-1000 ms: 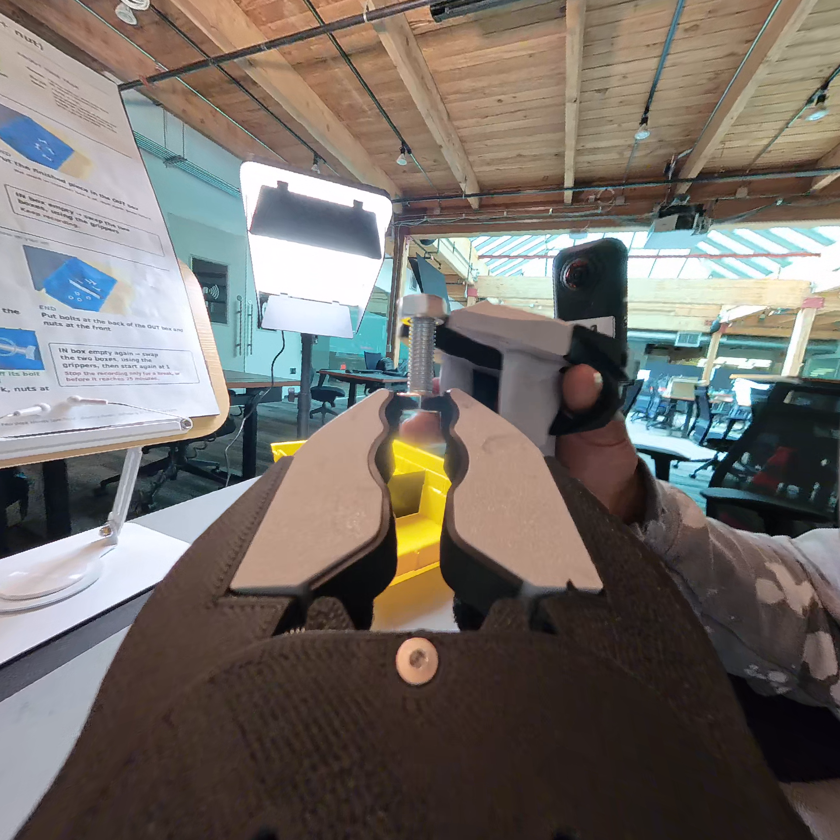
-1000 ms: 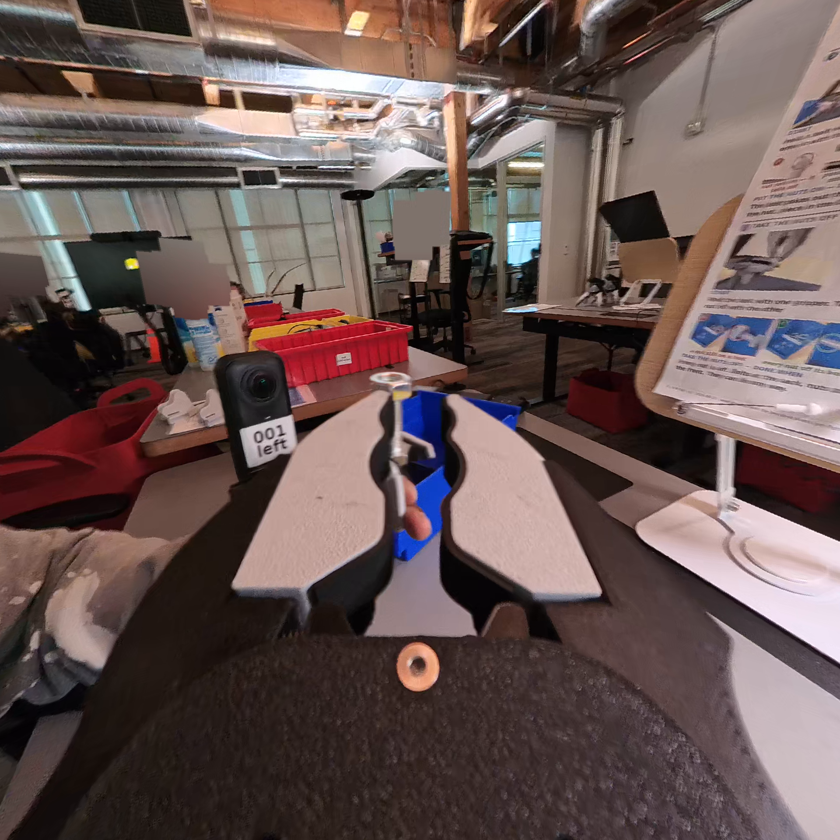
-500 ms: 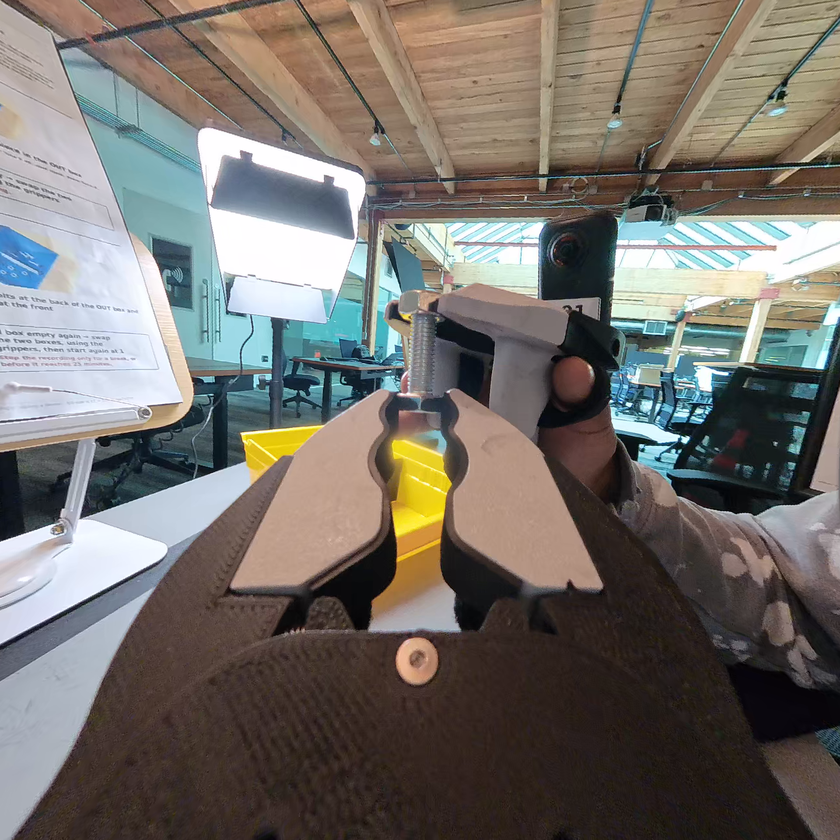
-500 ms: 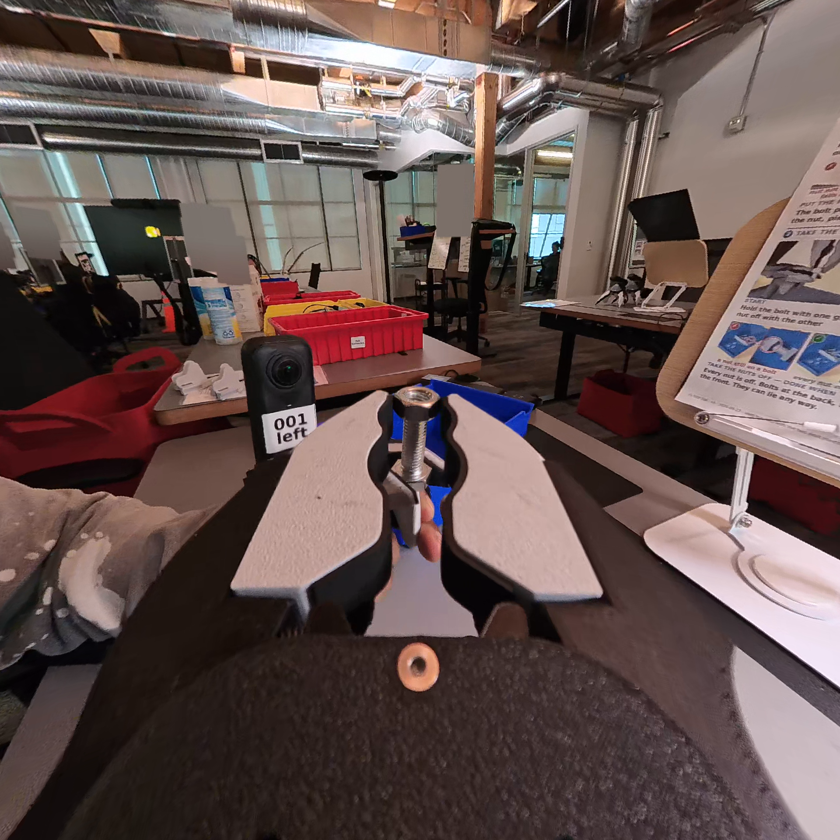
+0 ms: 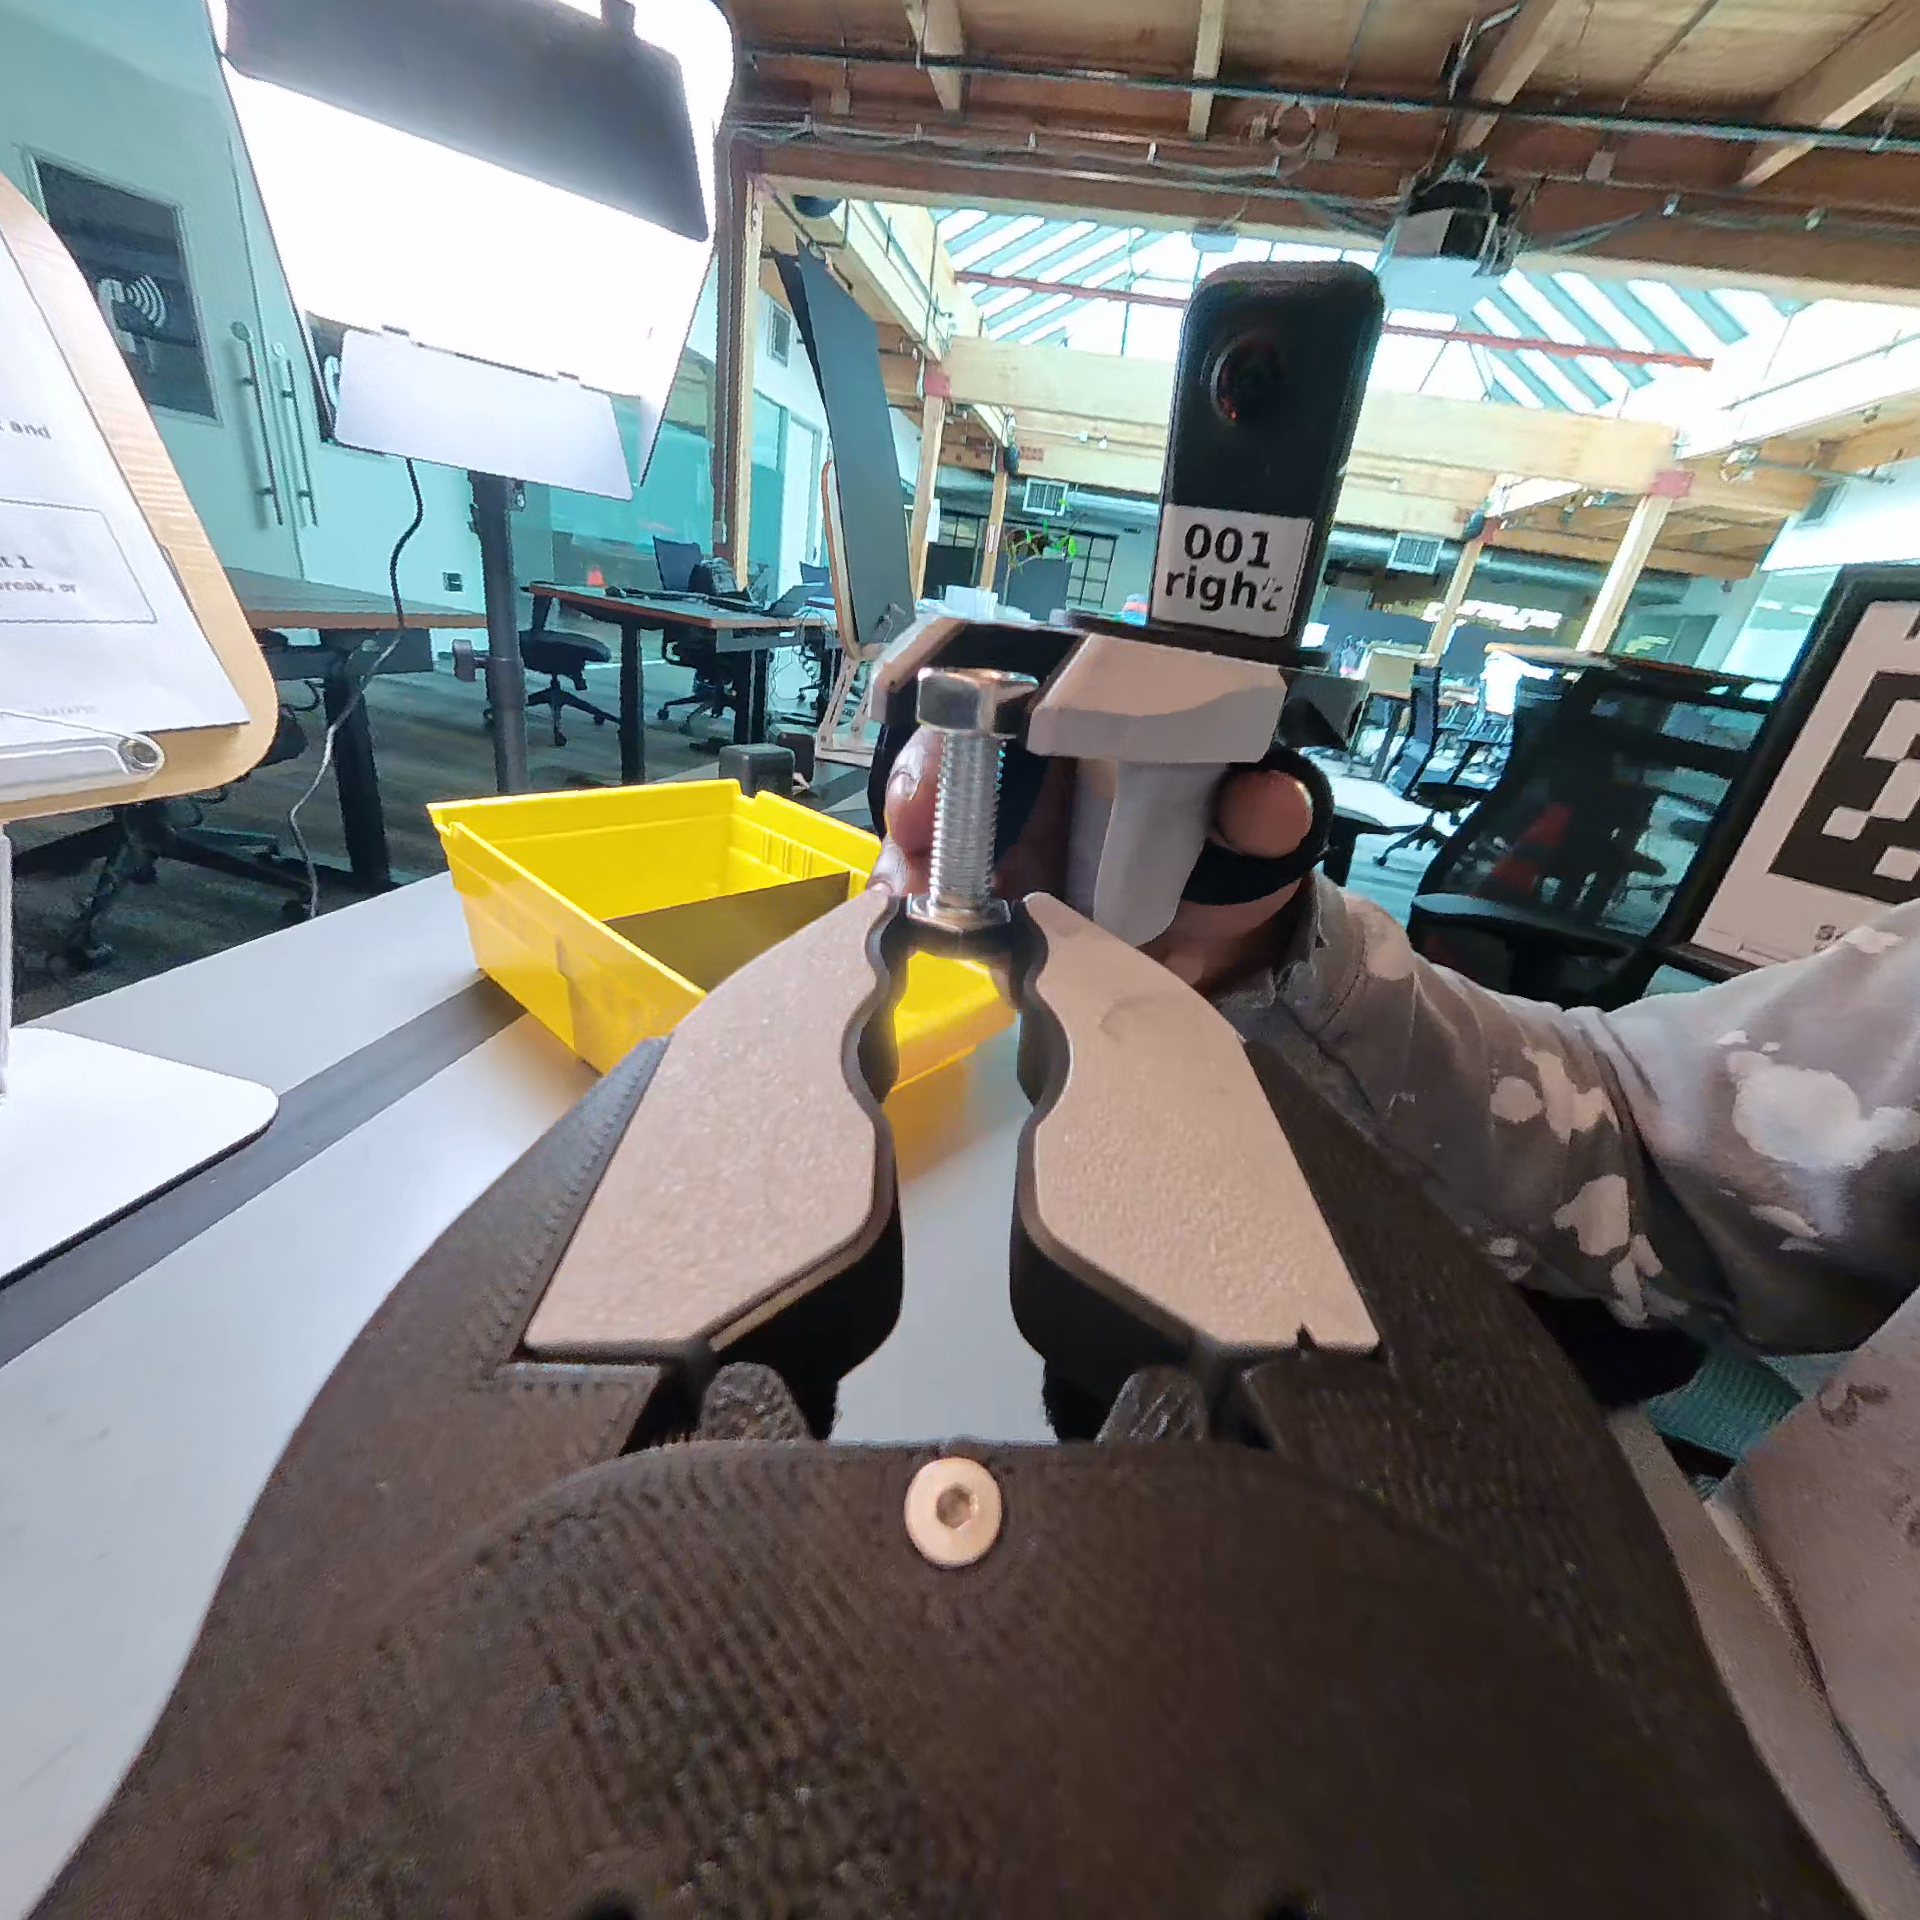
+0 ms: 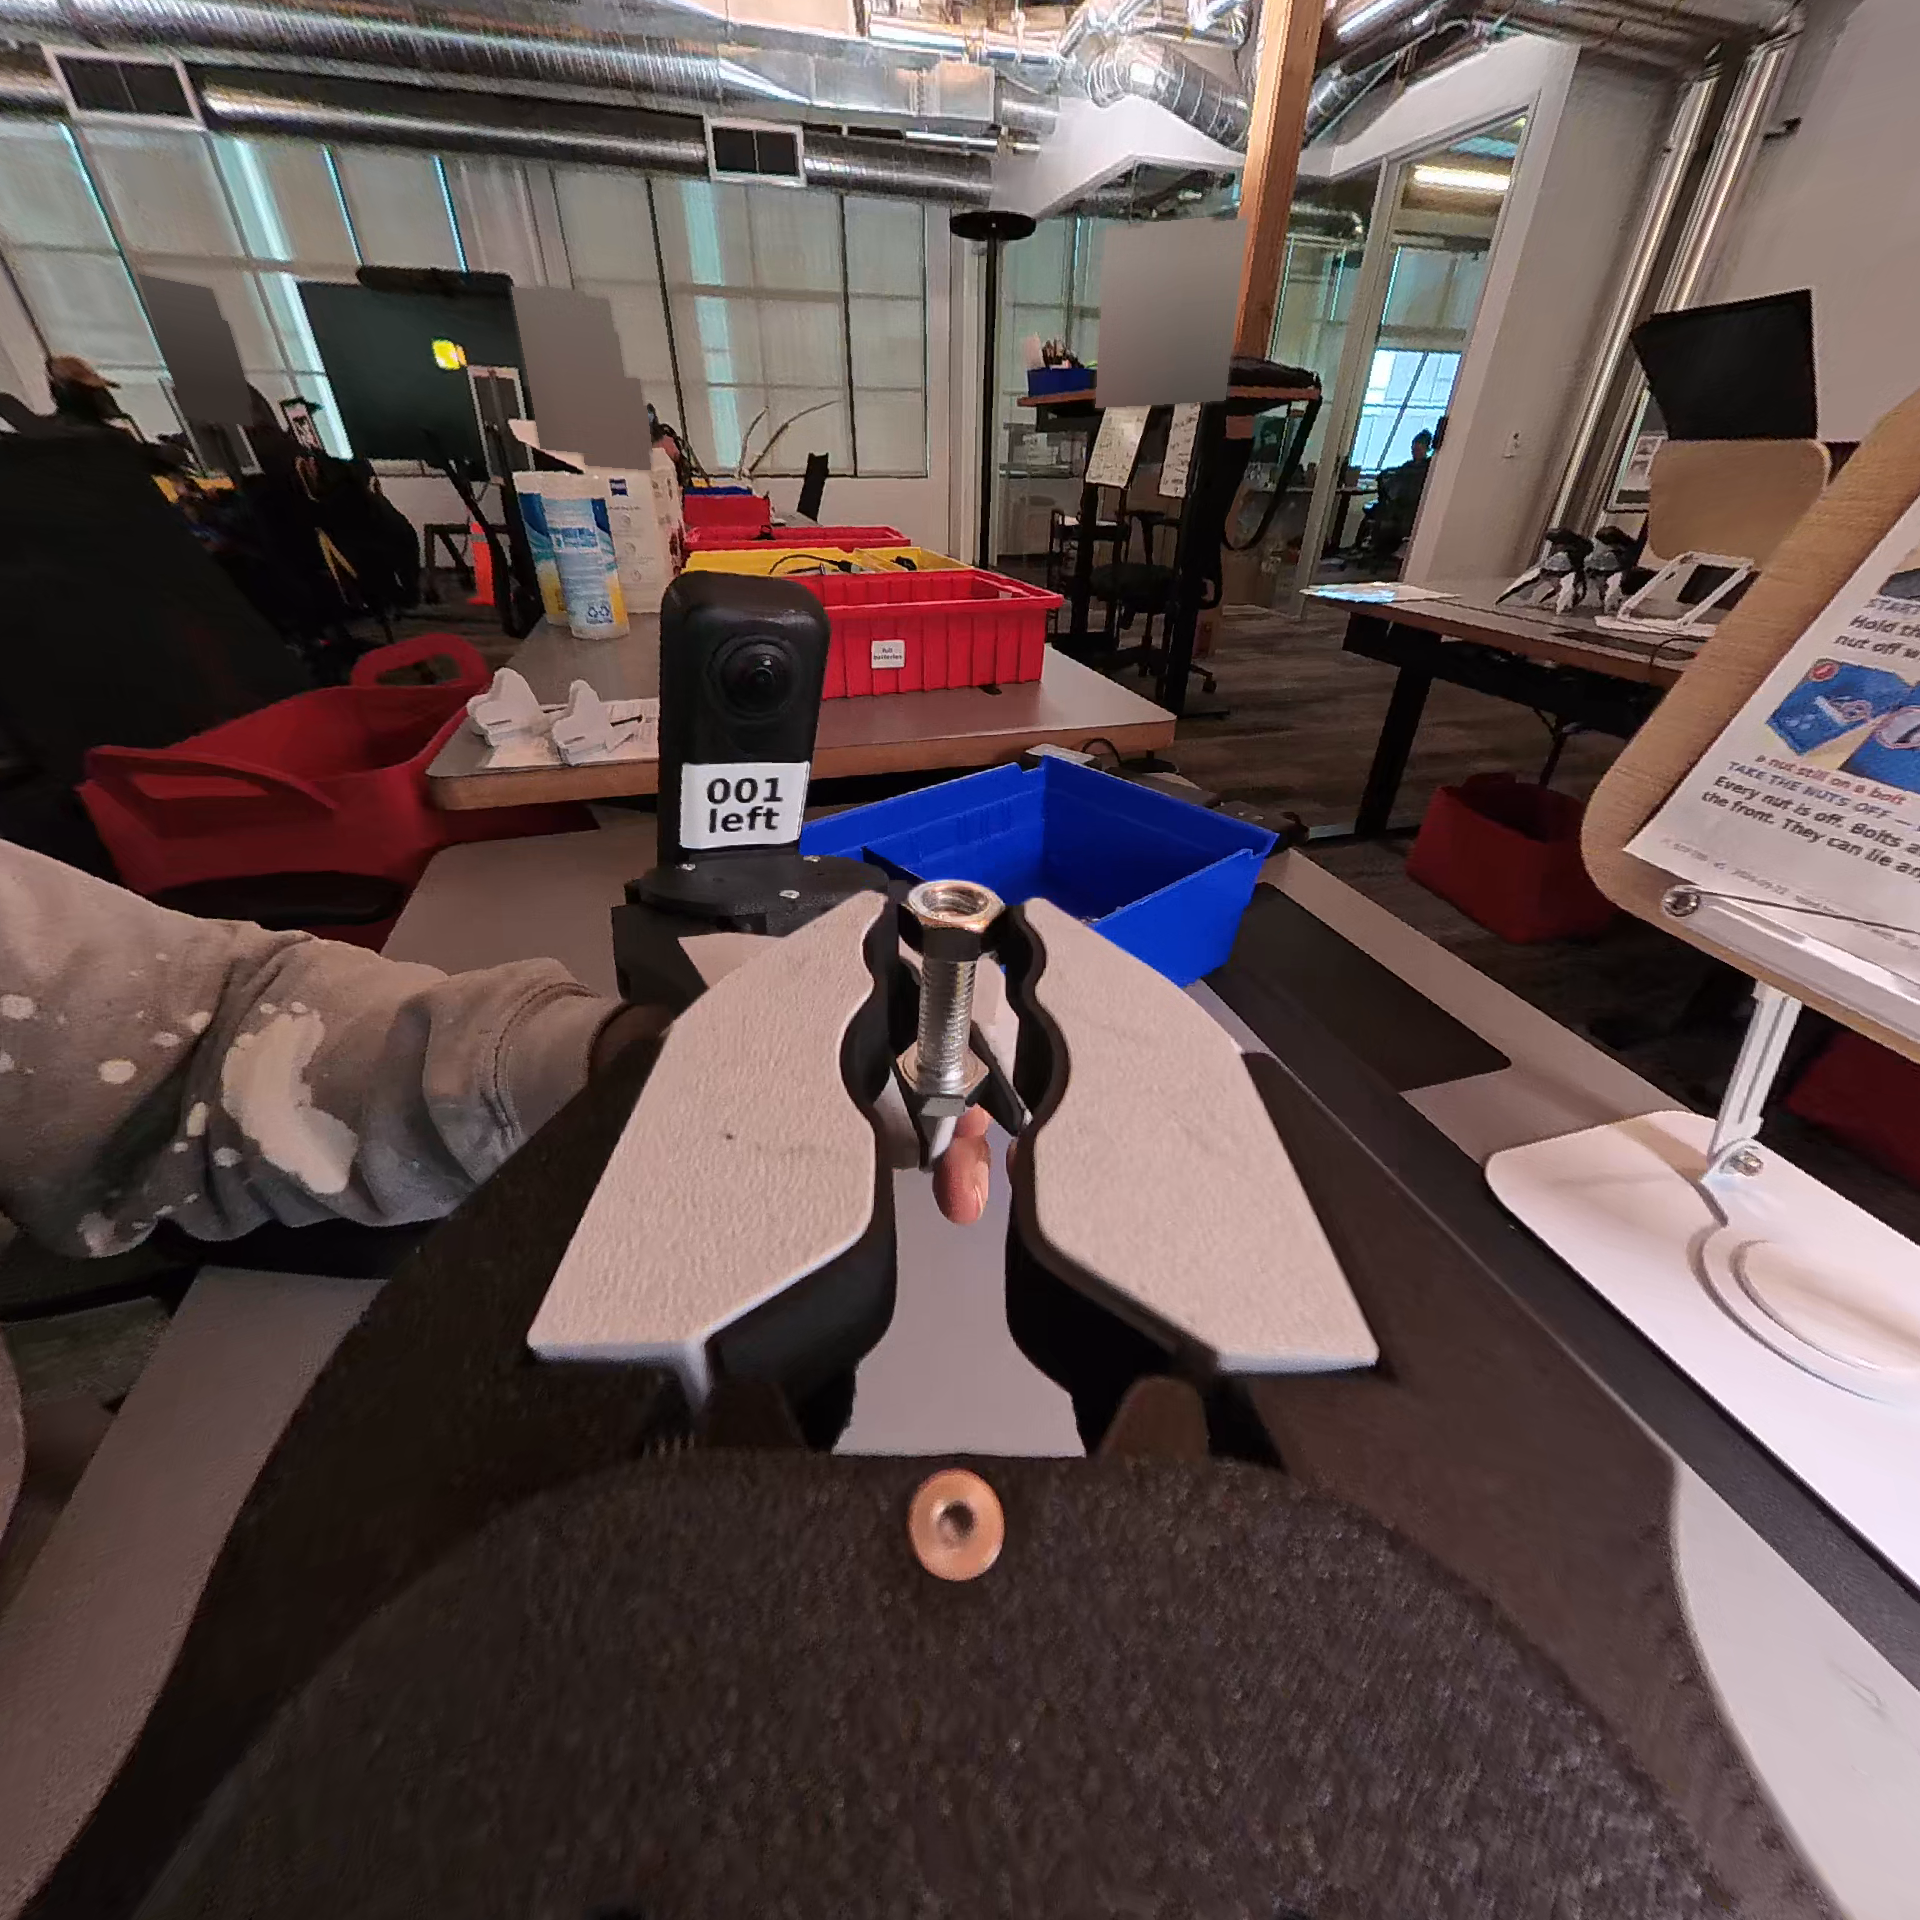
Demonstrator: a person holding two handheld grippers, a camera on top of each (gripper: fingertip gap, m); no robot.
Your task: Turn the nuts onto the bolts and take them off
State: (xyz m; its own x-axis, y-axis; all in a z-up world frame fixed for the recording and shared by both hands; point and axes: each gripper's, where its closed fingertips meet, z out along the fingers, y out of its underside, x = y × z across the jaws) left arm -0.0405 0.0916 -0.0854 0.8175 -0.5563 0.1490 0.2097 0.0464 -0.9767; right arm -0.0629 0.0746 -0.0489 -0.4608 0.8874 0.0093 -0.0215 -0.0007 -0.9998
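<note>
Here, left gripper (image 5: 957,920) pinching nut (image 5: 957,913) on bolt (image 5: 964,821), right gripper (image 6: 954,928) clamping bolt head, threads partly hidden.

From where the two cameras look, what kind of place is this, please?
Probably a shared open-plan workshop or lab office: exposed ceiling ducts, a worktable with red parts bins, desks with office chairs, and a studio light panel beside the table.

Open-plan workshop office: exposed timber ceiling (image 5: 1351,62), bare ductwork (image 6: 520,114), rows of desks (image 5: 665,613), office chairs (image 5: 561,655), red parts bins (image 6: 935,623), studio light panel (image 5: 468,125).
</note>
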